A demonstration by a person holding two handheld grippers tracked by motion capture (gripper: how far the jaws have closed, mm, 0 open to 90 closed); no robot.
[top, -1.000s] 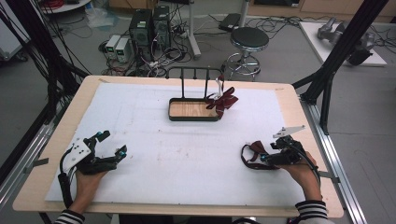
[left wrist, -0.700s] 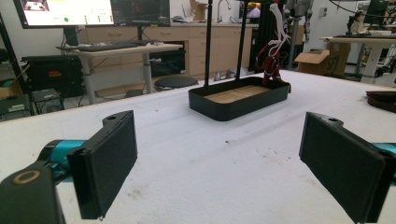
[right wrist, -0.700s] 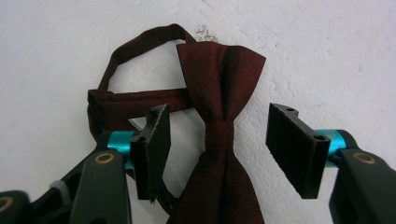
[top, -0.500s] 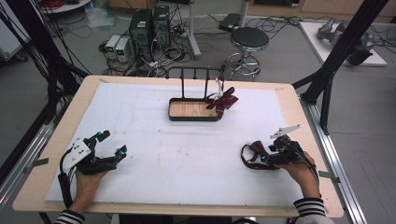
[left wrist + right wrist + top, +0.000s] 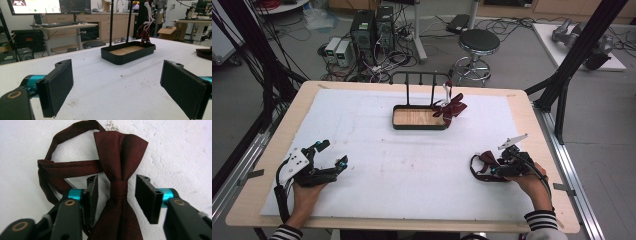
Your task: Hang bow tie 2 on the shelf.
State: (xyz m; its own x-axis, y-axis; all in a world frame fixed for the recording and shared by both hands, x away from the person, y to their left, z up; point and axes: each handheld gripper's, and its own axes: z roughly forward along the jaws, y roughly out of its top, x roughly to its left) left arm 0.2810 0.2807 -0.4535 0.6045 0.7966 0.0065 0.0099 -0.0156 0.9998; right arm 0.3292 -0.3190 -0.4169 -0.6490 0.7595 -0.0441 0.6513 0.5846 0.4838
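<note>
A dark red bow tie (image 5: 117, 170) with a looped strap lies flat on the white table cover (image 5: 412, 170). My right gripper (image 5: 116, 192) stands open over it, one jaw on each side of the centre knot with a gap on both sides. In the high view that bow tie (image 5: 482, 167) is at the right front, with the right gripper (image 5: 498, 169) at its right end. My left gripper (image 5: 333, 153) rests at the left front, wide open with nothing between its jaws. A second dark red bow tie (image 5: 451, 107) hangs on the rack of a black tray (image 5: 419, 126).
The tray (image 5: 120, 58) has a wooden floor and thin upright black posts, and it stands at the far middle of the table. From the left gripper (image 5: 117, 85), bare white cover stretches up to the tray. A round stool (image 5: 479, 42) and computer boxes stand beyond the far edge.
My right gripper has crept a little to the left, further over the bow tie. The left gripper and the tray have stayed put.
</note>
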